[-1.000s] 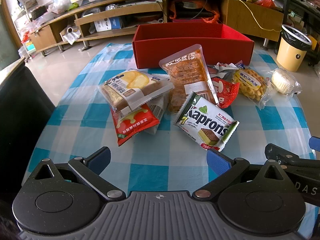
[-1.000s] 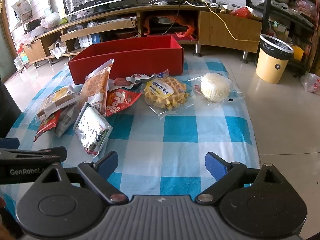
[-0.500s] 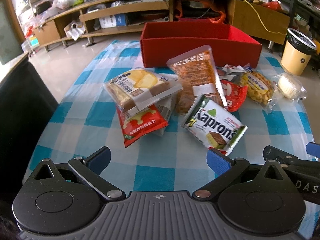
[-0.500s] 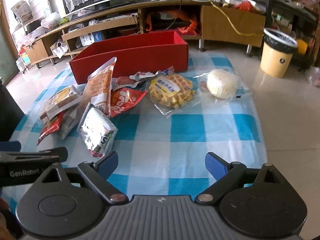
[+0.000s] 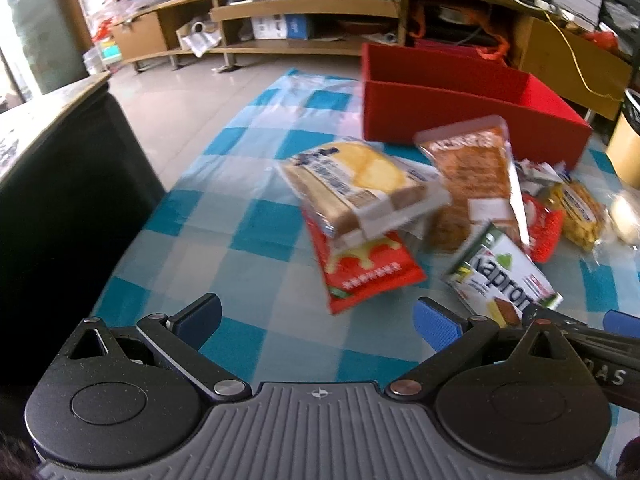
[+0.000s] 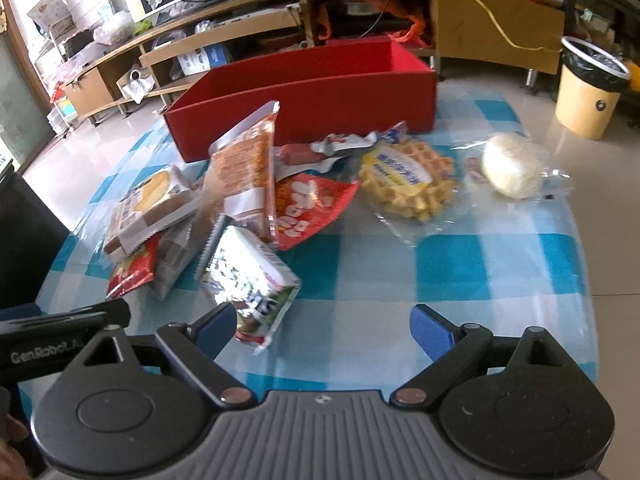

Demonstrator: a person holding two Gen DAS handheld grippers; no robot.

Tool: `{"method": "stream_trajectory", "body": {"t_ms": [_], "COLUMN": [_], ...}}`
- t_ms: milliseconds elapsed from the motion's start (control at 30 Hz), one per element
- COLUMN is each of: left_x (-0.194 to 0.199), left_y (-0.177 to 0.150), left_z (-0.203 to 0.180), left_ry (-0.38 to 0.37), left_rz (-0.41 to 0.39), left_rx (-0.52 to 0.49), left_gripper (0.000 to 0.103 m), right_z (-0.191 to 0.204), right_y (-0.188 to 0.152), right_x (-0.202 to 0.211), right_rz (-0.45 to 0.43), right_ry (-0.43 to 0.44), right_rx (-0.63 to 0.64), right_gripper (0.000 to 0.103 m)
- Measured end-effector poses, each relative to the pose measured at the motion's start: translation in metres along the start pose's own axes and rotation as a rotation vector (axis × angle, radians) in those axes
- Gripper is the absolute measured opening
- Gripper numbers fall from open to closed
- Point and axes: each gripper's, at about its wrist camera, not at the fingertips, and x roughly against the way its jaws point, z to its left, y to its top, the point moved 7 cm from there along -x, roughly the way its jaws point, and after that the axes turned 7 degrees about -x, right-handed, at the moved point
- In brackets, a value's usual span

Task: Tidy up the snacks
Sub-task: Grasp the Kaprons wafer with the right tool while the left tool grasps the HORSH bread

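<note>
A pile of snack packets lies on a blue-checked cloth in front of an open red box (image 5: 472,120) (image 6: 304,92). A wrapped cake slice (image 5: 360,192) rests on a red packet (image 5: 364,272). Beside them are a tall orange packet (image 5: 476,176) (image 6: 244,172) and a white Kapron wafer pack (image 5: 504,276) (image 6: 248,276). Further right lie a waffle (image 6: 408,180) and a white bun in clear wrap (image 6: 508,164). My left gripper (image 5: 318,314) is open, short of the red packet. My right gripper (image 6: 324,324) is open too, its left pad beside the wafer pack.
A dark cabinet (image 5: 52,200) stands left of the table. Behind the table runs a low wooden TV stand (image 6: 280,12) with cluttered shelves. A yellow waste bin (image 6: 588,84) sits on the floor at the right. Bare cloth (image 6: 460,280) lies right of the pile.
Both grippers have moved closer to the pile. The left view has swung left, so the snacks sit further right. The wafer pack now lies right by the right gripper's left pad.
</note>
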Motion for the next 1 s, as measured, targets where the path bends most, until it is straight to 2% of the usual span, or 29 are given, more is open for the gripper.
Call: {"method": "stream_trajectory", "body": {"t_ms": [67, 167, 367, 500, 567, 667, 833, 1000], "left_x": [0.002, 0.003, 0.001, -0.002, -0.004, -0.008, -0.019, -0.037], "left_y": [0.004, 0.007, 0.010, 0.011, 0.011, 0.013, 0.027, 0.061], "left_z": [0.011, 0.026, 0.046, 0.042, 0.040, 0.039, 0.033, 0.029], "left_ry": [0.024, 0.051, 0.022, 0.007, 0.003, -0.010, -0.052, -0.027], "left_rz": [-0.012, -0.018, 0.006, 0.018, 0.021, 0.033, 0.056, 0.070], "left_rx": [0.015, 0.041, 0.118, 0.113, 0.106, 0.110, 0.143, 0.181], "left_gripper": [0.103, 0.103, 0.103, 0.103, 0.103, 0.103, 0.103, 0.103], "right_z": [0.006, 0.017, 0.044, 0.066, 0.070, 0.067, 0.049, 0.039], "right_y": [0.003, 0.006, -0.001, -0.016, -0.021, -0.020, -0.017, -0.007], "right_x": [-0.006, -0.014, -0.018, -0.026, -0.033, -0.035, -0.022, -0.006], "right_rz": [0.004, -0.002, -0.013, -0.014, 0.001, 0.014, 0.097, 0.107], "right_ry": [0.002, -0.008, -0.014, -0.036, -0.062, -0.038, 0.029, 0.099], "right_rx": [0.012, 0.091, 0.373, 0.579, 0.625, 0.622, 0.543, 0.440], "right_gripper": [0.090, 0.082, 0.071, 0.059, 0.059, 0.058, 0.058, 0.058]}}
